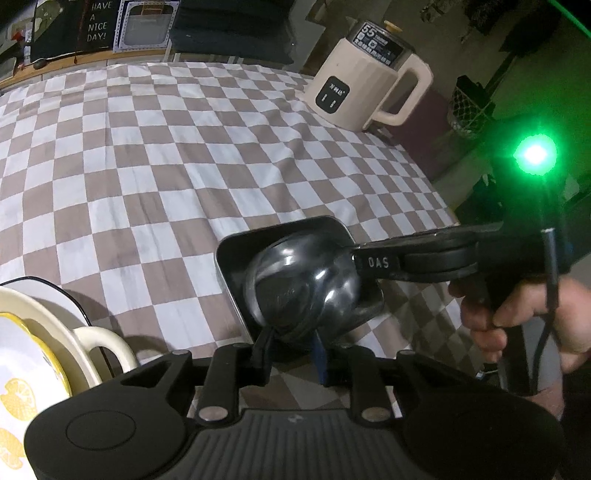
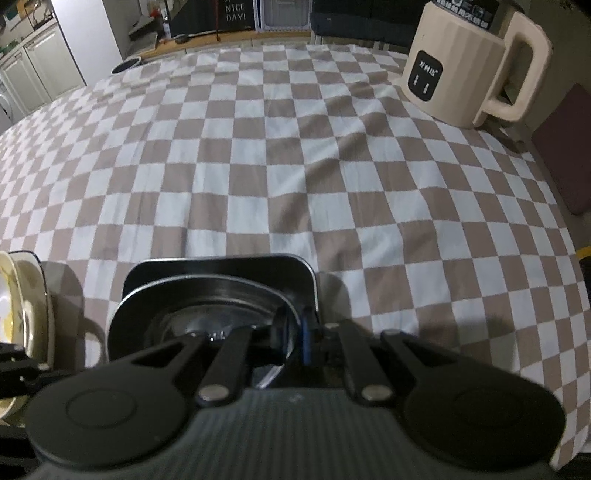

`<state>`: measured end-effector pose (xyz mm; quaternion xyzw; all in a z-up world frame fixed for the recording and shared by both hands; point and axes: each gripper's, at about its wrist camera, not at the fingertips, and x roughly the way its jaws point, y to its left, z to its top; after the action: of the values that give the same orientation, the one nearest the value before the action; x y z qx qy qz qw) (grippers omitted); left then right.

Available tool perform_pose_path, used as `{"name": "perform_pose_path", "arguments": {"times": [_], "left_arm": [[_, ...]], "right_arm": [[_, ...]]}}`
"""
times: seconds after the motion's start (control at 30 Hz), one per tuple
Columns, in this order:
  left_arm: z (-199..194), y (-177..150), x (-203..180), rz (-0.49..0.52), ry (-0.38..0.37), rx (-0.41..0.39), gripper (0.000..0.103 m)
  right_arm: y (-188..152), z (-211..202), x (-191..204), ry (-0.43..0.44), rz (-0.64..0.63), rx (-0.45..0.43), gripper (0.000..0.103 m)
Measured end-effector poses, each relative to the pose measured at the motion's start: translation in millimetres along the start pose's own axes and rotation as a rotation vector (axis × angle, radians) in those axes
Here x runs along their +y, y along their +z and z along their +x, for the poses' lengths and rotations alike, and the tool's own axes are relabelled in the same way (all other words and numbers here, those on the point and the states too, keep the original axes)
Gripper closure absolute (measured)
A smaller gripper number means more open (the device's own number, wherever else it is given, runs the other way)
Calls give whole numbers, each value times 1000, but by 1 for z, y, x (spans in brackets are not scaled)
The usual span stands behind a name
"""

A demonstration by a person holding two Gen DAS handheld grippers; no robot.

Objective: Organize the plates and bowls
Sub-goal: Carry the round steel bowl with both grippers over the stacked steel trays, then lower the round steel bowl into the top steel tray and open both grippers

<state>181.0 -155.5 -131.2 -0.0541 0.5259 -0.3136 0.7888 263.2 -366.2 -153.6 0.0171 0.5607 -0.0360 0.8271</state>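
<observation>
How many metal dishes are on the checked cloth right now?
2: a round shiny steel bowl, gripped at its rim by the right gripper, sits inside a dark rectangular metal tray at the near table edge. More may be hidden.

It was a home, likely a kitchen or dining corner. A checked cloth (image 2: 295, 155) covered the tabletop, and a cream electric kettle (image 2: 469, 70) stood at its far right. Behind ran a wooden ledge (image 2: 207, 37) with a "Have a nice day!" sign (image 1: 98, 22), and white cabinets (image 2: 40, 66) stood at the left.
</observation>
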Motion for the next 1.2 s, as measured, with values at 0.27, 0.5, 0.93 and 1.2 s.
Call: {"name": "perform_pose_path", "arguments": {"times": [0.27,0.5,0.93,1.2], "left_arm": [[-11,9,10,-44,-2,-49,76],[-11,20,27,-102,71,-99,65],[19,34,40,-107,154,-72,60],[33,32,38,-83,145,-27,54]], "right_arm": [[3,-8,-6,16,29,-37,90],[4,-23,-18,19,76,-102,87],[-17,-20,-38,-11,-8,1,58],[-25,-5,-35,1,-25,47,55]]}}
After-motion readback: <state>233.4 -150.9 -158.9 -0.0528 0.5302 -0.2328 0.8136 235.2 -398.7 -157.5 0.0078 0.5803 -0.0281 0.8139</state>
